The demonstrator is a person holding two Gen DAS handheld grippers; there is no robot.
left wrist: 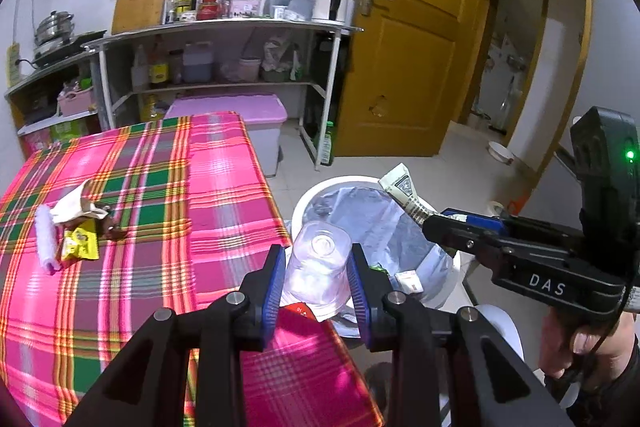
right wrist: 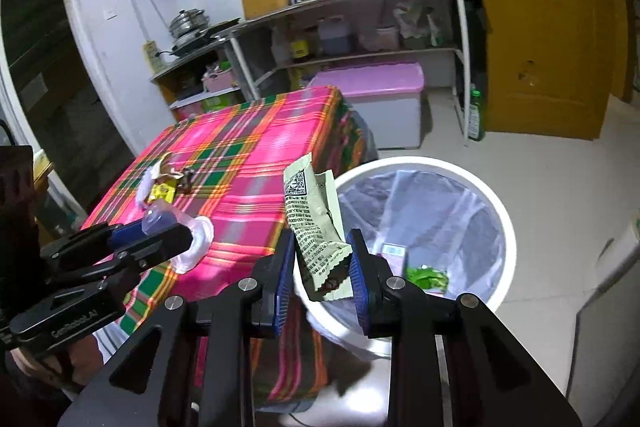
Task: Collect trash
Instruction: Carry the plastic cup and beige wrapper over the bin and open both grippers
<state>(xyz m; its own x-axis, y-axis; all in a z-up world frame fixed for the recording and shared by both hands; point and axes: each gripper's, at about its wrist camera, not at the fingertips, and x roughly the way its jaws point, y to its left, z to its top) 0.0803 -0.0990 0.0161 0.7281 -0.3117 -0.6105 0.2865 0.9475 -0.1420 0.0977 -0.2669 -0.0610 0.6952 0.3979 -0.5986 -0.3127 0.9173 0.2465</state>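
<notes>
My left gripper is shut on a clear plastic cup, held at the table's right edge beside the white trash bin. It also shows in the right wrist view with the cup. My right gripper is shut on a pale green wrapper, held over the bin's near rim. The wrapper shows in the left wrist view over the bin. More trash lies on the plaid tablecloth: a crumpled paper, a yellow packet, a white roll.
The bin holds a clear liner with a small box and green scrap. A pink-lidded storage box stands behind the table, metal shelves against the wall, and a wooden door at right.
</notes>
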